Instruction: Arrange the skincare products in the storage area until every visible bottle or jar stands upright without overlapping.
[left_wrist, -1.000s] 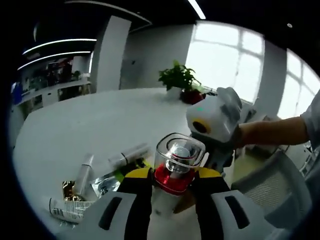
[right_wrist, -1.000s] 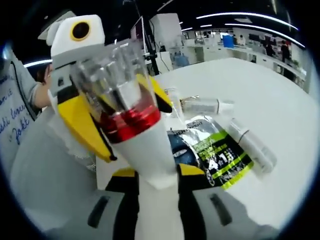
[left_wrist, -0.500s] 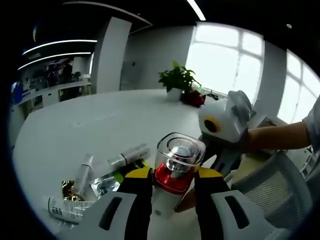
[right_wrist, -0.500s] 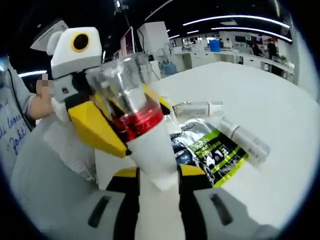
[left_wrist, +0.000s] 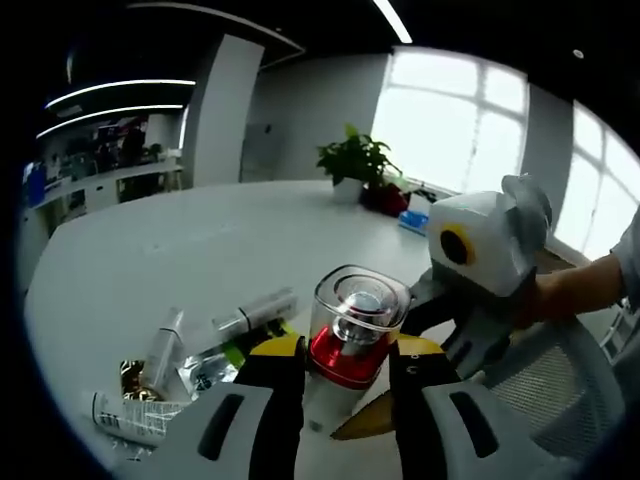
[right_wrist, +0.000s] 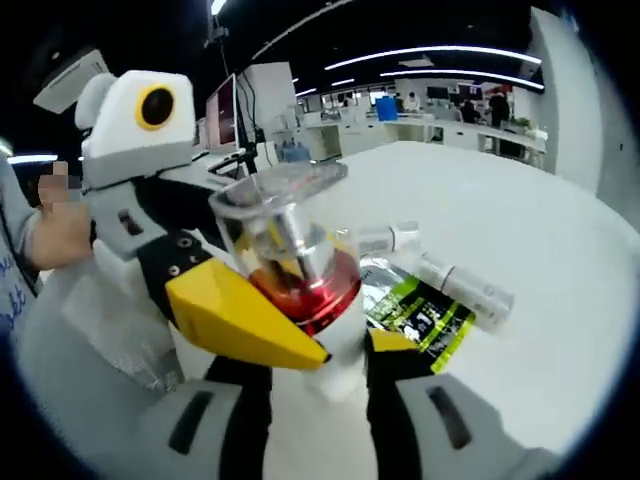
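We hold the white bottle (left_wrist: 338, 375) with red collar and clear cap in both grippers: left gripper (left_wrist: 340, 385) clamped near the collar, right gripper (right_wrist: 318, 375) clamped on its lower body, long axis running along the jaws, off the table (left_wrist: 150, 250). Other tubes (right_wrist: 462, 288) and a green-black sachet (right_wrist: 415, 310) lie flat beyond; its print is unreadable.

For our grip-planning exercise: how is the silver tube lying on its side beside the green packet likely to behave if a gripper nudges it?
The silver tube looks round and lies flat on the white table, so it would probably roll. Its glossy surface suggests it may slip between jaws. It seems slim, likely light.
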